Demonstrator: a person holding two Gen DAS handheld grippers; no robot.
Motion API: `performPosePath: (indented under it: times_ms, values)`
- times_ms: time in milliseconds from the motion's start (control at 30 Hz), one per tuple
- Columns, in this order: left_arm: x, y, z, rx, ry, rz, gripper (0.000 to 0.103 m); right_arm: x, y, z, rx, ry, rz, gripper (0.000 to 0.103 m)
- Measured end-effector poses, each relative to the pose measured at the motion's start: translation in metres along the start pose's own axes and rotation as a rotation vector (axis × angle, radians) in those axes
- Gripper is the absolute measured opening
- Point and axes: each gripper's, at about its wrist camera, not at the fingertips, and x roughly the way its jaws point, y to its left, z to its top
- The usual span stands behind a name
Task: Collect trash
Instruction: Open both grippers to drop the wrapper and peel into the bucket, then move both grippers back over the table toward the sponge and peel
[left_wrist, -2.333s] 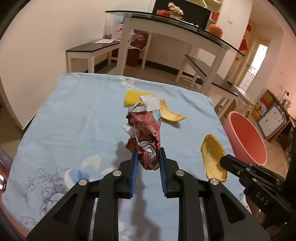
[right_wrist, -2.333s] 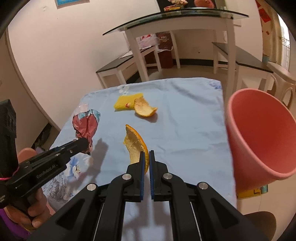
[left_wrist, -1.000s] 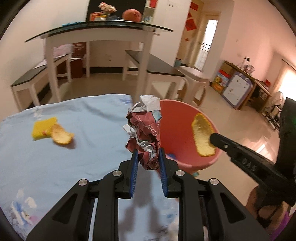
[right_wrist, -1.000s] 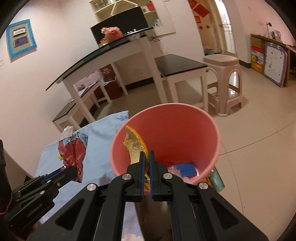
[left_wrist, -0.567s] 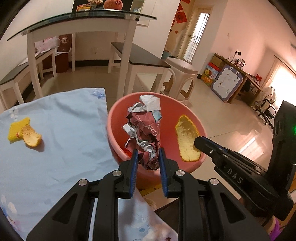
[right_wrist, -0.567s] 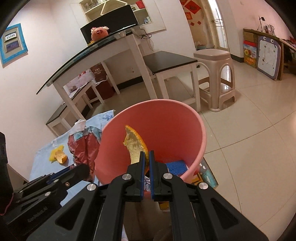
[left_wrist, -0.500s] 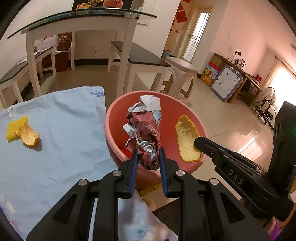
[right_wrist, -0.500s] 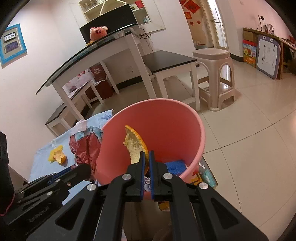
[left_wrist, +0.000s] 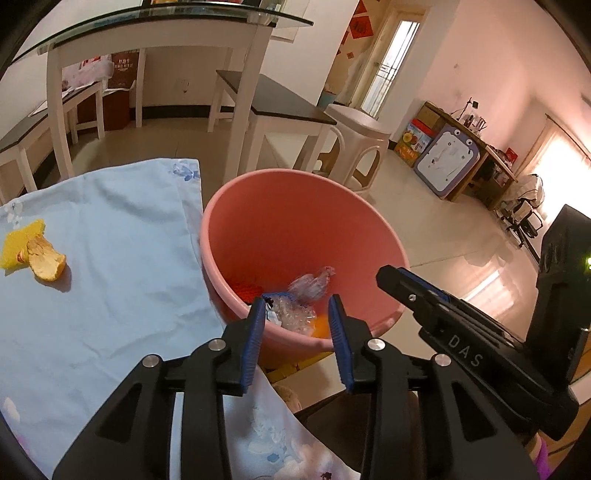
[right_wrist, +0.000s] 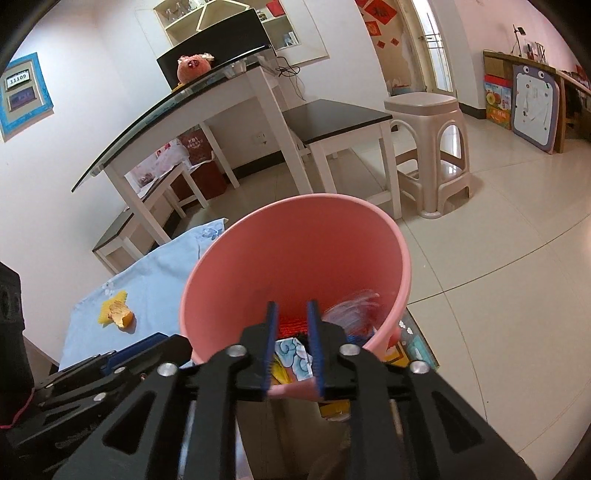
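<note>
Trash is already partly collected: the pink bin (left_wrist: 229, 236) holds crumpled clear plastic (left_wrist: 308, 286), something red, a printed paper and an orange piece near its bottom. Both grippers hang over the near rim of the bin. The left gripper (left_wrist: 297, 325) has its jaws opening, and nothing is between its blue pads; only the bin contents show through the gap. The right gripper (right_wrist: 291, 343) is opening its jaws too, and they are also empty, with the bin interior visible between them.

What is left, as far as I can judge, is on the table: a piece of orange peel (left_wrist: 46, 258) lies on top of a yellow scrap (left_wrist: 18, 242), touching it, at the far left of the blue cloth (left_wrist: 110, 258), well apart from the bin. These two pieces seem to be the last trash on the surface that the views show.

The cloth is light blue with a flower print and has soft wrinkles; it covers the table, and the bin stands just beside its right edge on the floor. The room has pale shiny floor tiles, a glass-topped white table (right_wrist: 207, 103) with dark benches at the far side, a beige plastic stool (right_wrist: 430, 155) to the right, and a small drawing board (right_wrist: 533, 110) against the far right wall.
</note>
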Motion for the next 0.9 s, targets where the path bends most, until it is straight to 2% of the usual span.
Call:
performPosePath:
  times_ms: [67,167,367,633,900]
  values:
    - [-0.003,-0.001,-0.002,0.005,-0.009,0.005,0.036,-0.001,0.001,0.000,0.000,-0.003,0.004,0.027]
    - [-0.010,0.000,-0.004,0.013,-0.020,0.015,0.036,-0.004,0.005,-0.001,-0.009,-0.006,0.007,0.030]
    - [-0.026,0.003,-0.010,0.027,-0.052,0.038,0.036,-0.007,0.015,-0.002,-0.024,-0.004,0.015,0.032]
    - [-0.053,0.019,-0.018,-0.003,-0.090,0.059,0.036,-0.019,0.037,-0.001,-0.070,-0.021,0.019,0.034]
    - [-0.077,0.039,-0.031,-0.023,-0.126,0.093,0.036,-0.030,0.071,-0.001,-0.119,-0.042,0.056,0.034]
